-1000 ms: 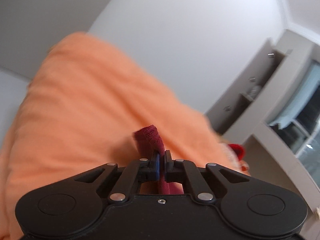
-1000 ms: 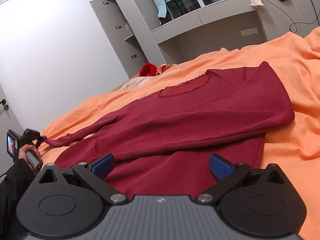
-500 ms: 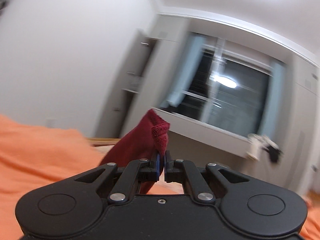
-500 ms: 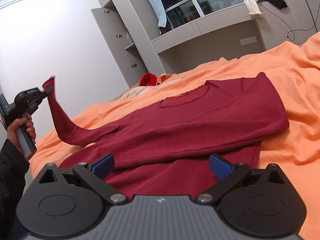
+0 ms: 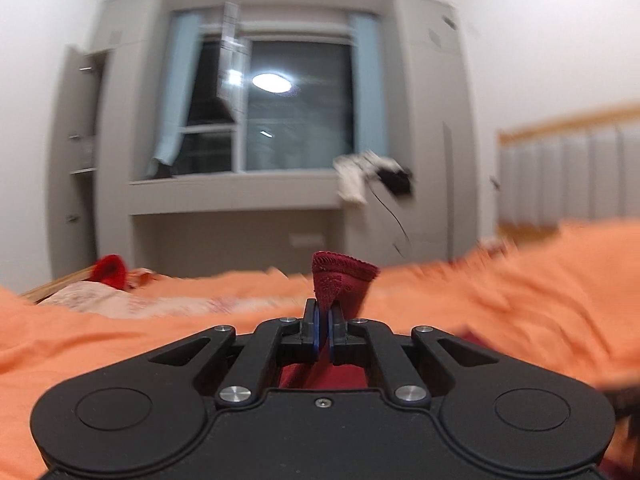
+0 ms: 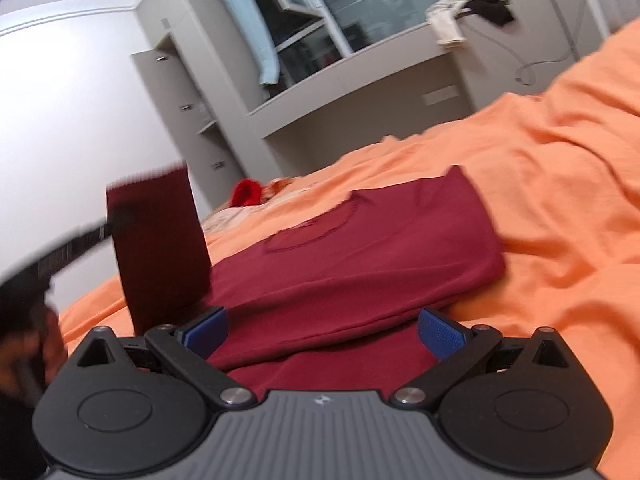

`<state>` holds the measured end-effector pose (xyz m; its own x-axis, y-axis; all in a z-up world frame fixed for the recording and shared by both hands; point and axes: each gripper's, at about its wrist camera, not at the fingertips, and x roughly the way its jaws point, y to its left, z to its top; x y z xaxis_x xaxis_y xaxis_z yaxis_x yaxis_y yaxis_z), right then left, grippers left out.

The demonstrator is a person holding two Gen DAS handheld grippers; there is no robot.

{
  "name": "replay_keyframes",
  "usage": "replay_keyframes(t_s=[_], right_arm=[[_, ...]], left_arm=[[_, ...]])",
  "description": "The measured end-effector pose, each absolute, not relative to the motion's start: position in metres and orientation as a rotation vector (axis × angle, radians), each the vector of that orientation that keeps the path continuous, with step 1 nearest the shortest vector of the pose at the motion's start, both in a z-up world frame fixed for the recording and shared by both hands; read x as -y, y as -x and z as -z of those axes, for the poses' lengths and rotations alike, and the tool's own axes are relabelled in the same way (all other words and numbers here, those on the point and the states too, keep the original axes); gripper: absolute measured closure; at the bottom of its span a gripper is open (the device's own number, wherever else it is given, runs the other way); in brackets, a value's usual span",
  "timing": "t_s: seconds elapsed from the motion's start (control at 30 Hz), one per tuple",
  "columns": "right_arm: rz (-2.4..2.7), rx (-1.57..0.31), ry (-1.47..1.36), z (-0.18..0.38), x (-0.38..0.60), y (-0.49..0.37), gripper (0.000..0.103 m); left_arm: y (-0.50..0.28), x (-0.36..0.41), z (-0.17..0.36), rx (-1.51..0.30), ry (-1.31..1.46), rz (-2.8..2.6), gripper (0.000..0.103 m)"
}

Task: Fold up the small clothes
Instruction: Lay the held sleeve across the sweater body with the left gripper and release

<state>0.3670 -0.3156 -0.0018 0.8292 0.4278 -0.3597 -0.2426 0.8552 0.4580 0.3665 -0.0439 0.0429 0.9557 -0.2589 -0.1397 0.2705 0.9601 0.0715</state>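
my left gripper (image 5: 322, 322) is pinched tight on the sleeve cuff (image 5: 340, 280) of the dark red top (image 6: 360, 248), and the sleeve hangs lifted above the bed. my right gripper (image 6: 322, 330) has its blue pads (image 6: 442, 330) spread wide, empty, just over the top's near hem. the top lies partly folded on the orange sheet (image 6: 560, 208). farther off sits a red item (image 6: 248, 192), then the grey window ledge (image 5: 232, 192) with clothes draped on it.

No readable text, labels, brands or numbers anywhere, only a small unlettered emblem on the right gripper (image 6: 322, 328) housing
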Motion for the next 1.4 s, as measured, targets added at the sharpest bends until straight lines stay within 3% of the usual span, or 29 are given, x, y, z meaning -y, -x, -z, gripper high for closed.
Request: replay_keyframes(t_s=[0.27, 0.5, 0.8, 0.87, 1.0, 1.07, 1.13, 1.4], right_arm=[[-0.302, -0.491, -0.462, 0.009, 0.33, -0.374, 0.0], [-0.313, -0.502, -0.439, 0.012, 0.325, -0.378, 0.0], [-0.312, -0.514, -0.434, 0.014, 0.325, -0.38, 0.0], [-0.314, -0.513, -0.419, 0.013, 0.324, -0.379, 0.0], [-0.32, -0.512, -0.359, 0.01, 0.315, -0.379, 0.0], [-0.321, -0.504, -0.321, 0.007, 0.308, -0.378, 0.0], [-0.329, -0.497, -0.276, 0.003, 0.299, -0.377, 0.0], [-0.406, -0.447, -0.084, -0.009, 0.257, -0.366, 0.0]], left_arm=[[-0.354, 0.054, 0.019, -0.252, -0.186, 0.386, 0.1], [-0.341, 0.055, 0.032, -0.316, -0.219, 0.453, 0.096], [-0.344, 0.033, 0.038, -0.48, -0.129, 0.644, 0.066], [-0.348, 0.021, 0.034, -0.498, -0.083, 0.653, 0.044], [-0.354, -0.01, 0.02, -0.461, 0.01, 0.583, 0.022], [-0.358, -0.025, 0.011, -0.415, 0.023, 0.501, 0.006], [-0.365, -0.043, 0.005, -0.383, 0.039, 0.398, 0.001], [-0.402, -0.133, 0.013, -0.386, 0.218, -0.017, 0.001]])
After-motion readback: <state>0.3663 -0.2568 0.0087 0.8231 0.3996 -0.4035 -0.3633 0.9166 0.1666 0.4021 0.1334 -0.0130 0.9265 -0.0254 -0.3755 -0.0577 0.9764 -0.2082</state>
